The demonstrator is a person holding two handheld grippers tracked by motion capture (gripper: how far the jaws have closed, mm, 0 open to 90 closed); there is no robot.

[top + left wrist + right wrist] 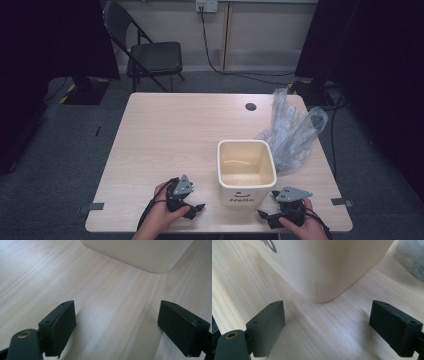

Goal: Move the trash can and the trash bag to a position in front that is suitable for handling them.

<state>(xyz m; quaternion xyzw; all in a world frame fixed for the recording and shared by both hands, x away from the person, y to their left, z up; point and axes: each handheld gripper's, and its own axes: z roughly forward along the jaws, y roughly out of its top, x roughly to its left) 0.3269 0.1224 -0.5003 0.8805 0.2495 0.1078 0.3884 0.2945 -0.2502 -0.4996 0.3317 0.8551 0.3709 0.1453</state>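
A cream square bin (246, 171) with "Hello" printed on its front stands upright near the table's front edge, and nothing shows inside it. A crumpled clear plastic bag (291, 130) lies just behind and to the right of it. My left gripper (196, 210) rests on the table left of the bin, open, with bare wood between its jaws; the bin's base (140, 253) is ahead of it. My right gripper (266, 216) sits at the bin's front right, open, facing a rounded lower corner of the bin (324, 267). The bag's edge (412, 255) shows at the upper right there.
The light wooden table (170, 135) has a round dark cable hole (251, 106) near its far edge. A black folding chair (147, 55) stands behind the table on grey carpet. Cables run along the floor at the back right.
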